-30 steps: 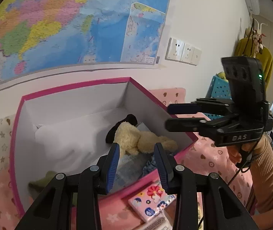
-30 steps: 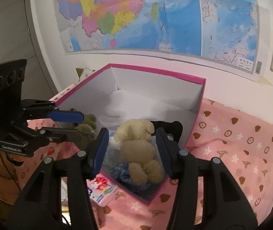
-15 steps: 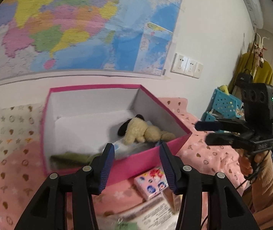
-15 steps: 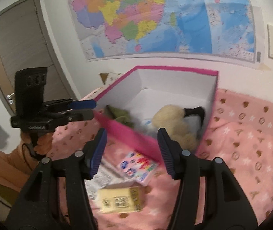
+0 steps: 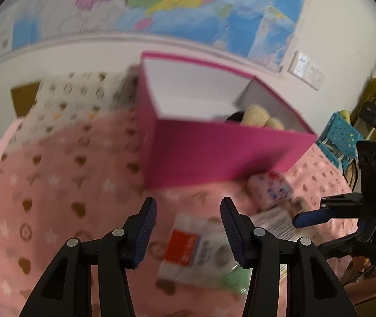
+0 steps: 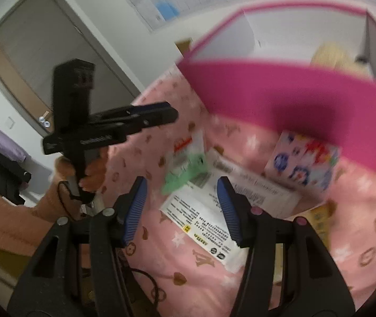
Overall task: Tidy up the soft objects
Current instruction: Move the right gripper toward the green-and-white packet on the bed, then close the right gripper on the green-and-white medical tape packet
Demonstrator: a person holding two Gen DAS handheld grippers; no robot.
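A pink box (image 5: 214, 148) stands on the pink bedspread with a cream plush toy (image 5: 259, 117) inside; the box also shows in the right wrist view (image 6: 280, 97) with the plush toy (image 6: 330, 55). My left gripper (image 5: 188, 227) is open and empty above a red-and-white soft pack (image 5: 188, 248). My right gripper (image 6: 181, 206) is open and empty above a white printed pack (image 6: 214, 211) and a green-and-white pack (image 6: 188, 169). A flowered tissue pack (image 6: 304, 158) lies against the box front. Both views are blurred.
The pink patterned bedspread (image 5: 56, 198) covers the surface. A patterned pillow (image 5: 82, 92) lies left of the box. A wall map (image 5: 161, 5) hangs behind. A blue basket (image 5: 342, 134) stands at the right. A door (image 6: 42, 52) is at the left.
Both grippers have pulled back from the box and dropped lower toward the packs on the bedspread. The box now sits farther away and higher in both views.
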